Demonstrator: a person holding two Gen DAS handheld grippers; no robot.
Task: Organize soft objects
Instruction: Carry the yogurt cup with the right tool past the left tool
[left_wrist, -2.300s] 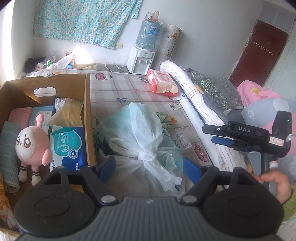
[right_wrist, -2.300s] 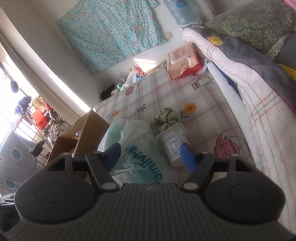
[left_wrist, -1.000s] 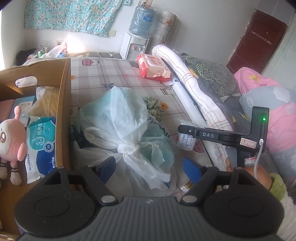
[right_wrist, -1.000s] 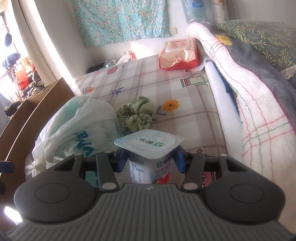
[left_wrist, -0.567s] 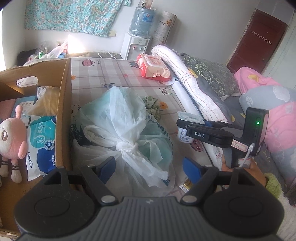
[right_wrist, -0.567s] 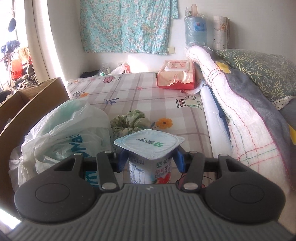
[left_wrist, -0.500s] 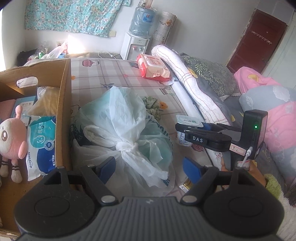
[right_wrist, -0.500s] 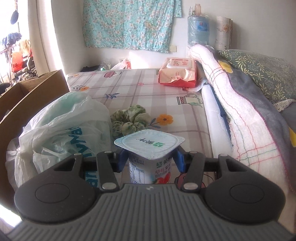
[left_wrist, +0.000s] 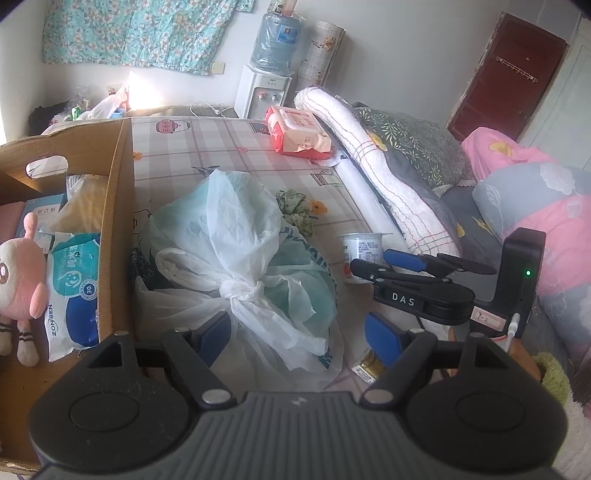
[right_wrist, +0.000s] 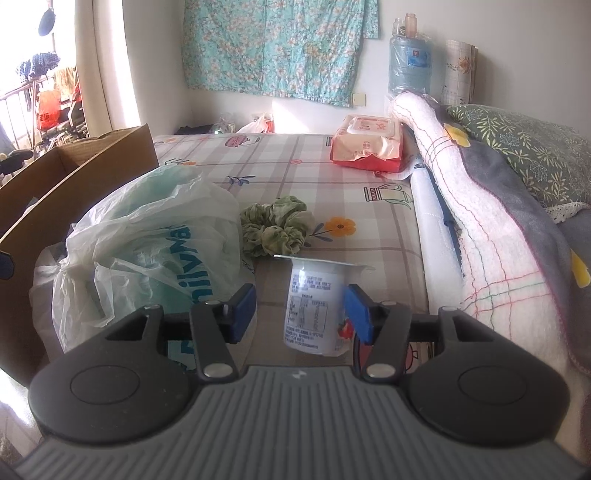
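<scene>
My right gripper (right_wrist: 301, 312) has its jaws parted; the yogurt cup (right_wrist: 314, 302) stands between the blue pads (right_wrist: 356, 312), right pad just beside it, left pad clearly apart, so no grip. Cup sits low centre of the right wrist view: white plastic, tapered, foil lid on top, printed label, long axis upright (tilted slightly). Behind it a green scrunchie (right_wrist: 277, 225), ruffled fabric. Left of the frame, a knotted plastic bag (left_wrist: 236, 254), thin, crinkled, translucent white-teal. My left gripper (left_wrist: 297, 334) hangs wide, empty, over that bag. Cardboard box (left_wrist: 118, 206) at left holds a pink plush toy (left_wrist: 16, 273).
</scene>
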